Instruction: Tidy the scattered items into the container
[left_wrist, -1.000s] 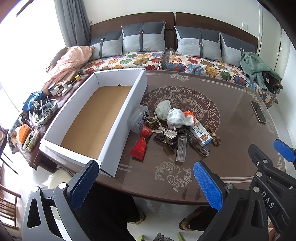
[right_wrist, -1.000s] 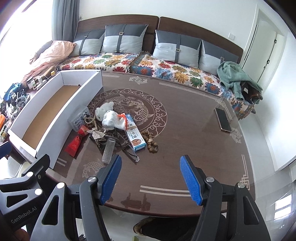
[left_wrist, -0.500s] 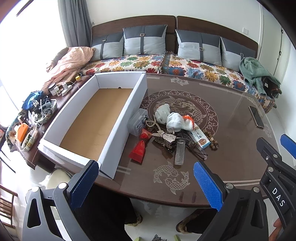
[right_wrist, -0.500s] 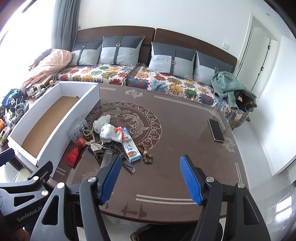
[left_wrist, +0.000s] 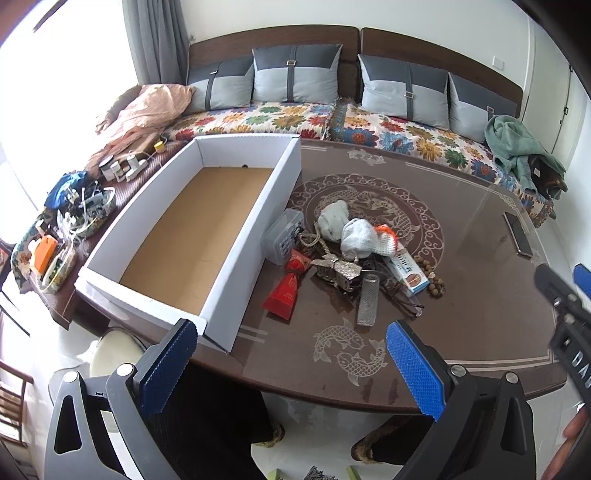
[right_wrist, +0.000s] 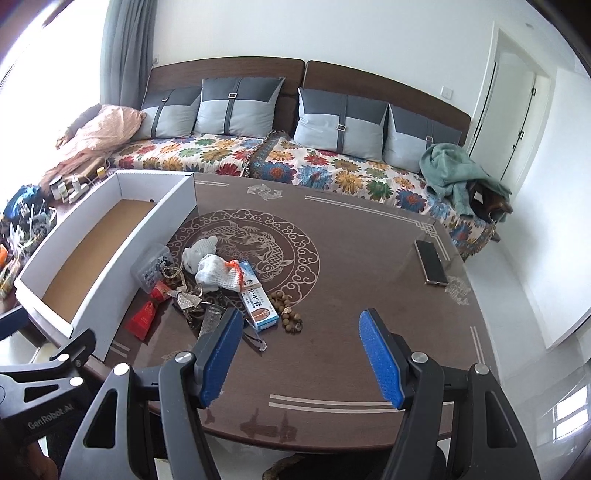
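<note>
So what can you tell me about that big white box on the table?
The white box is a long, open-topped cardboard tray, white on its walls and plain brown on its floor, with nothing visible inside. It sits flat on the left part of the brown table, its near corner reaching the table's edge. A small clear plastic case rests against its right wall, beside the pile of odds and ends. Neither gripper touches it.

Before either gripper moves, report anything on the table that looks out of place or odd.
The small items sit in a tangled heap beside the white cardboard box, whose brown floor is bare. A black phone lies alone near the brown table's far right edge. Nothing looks spilled or broken.
</note>
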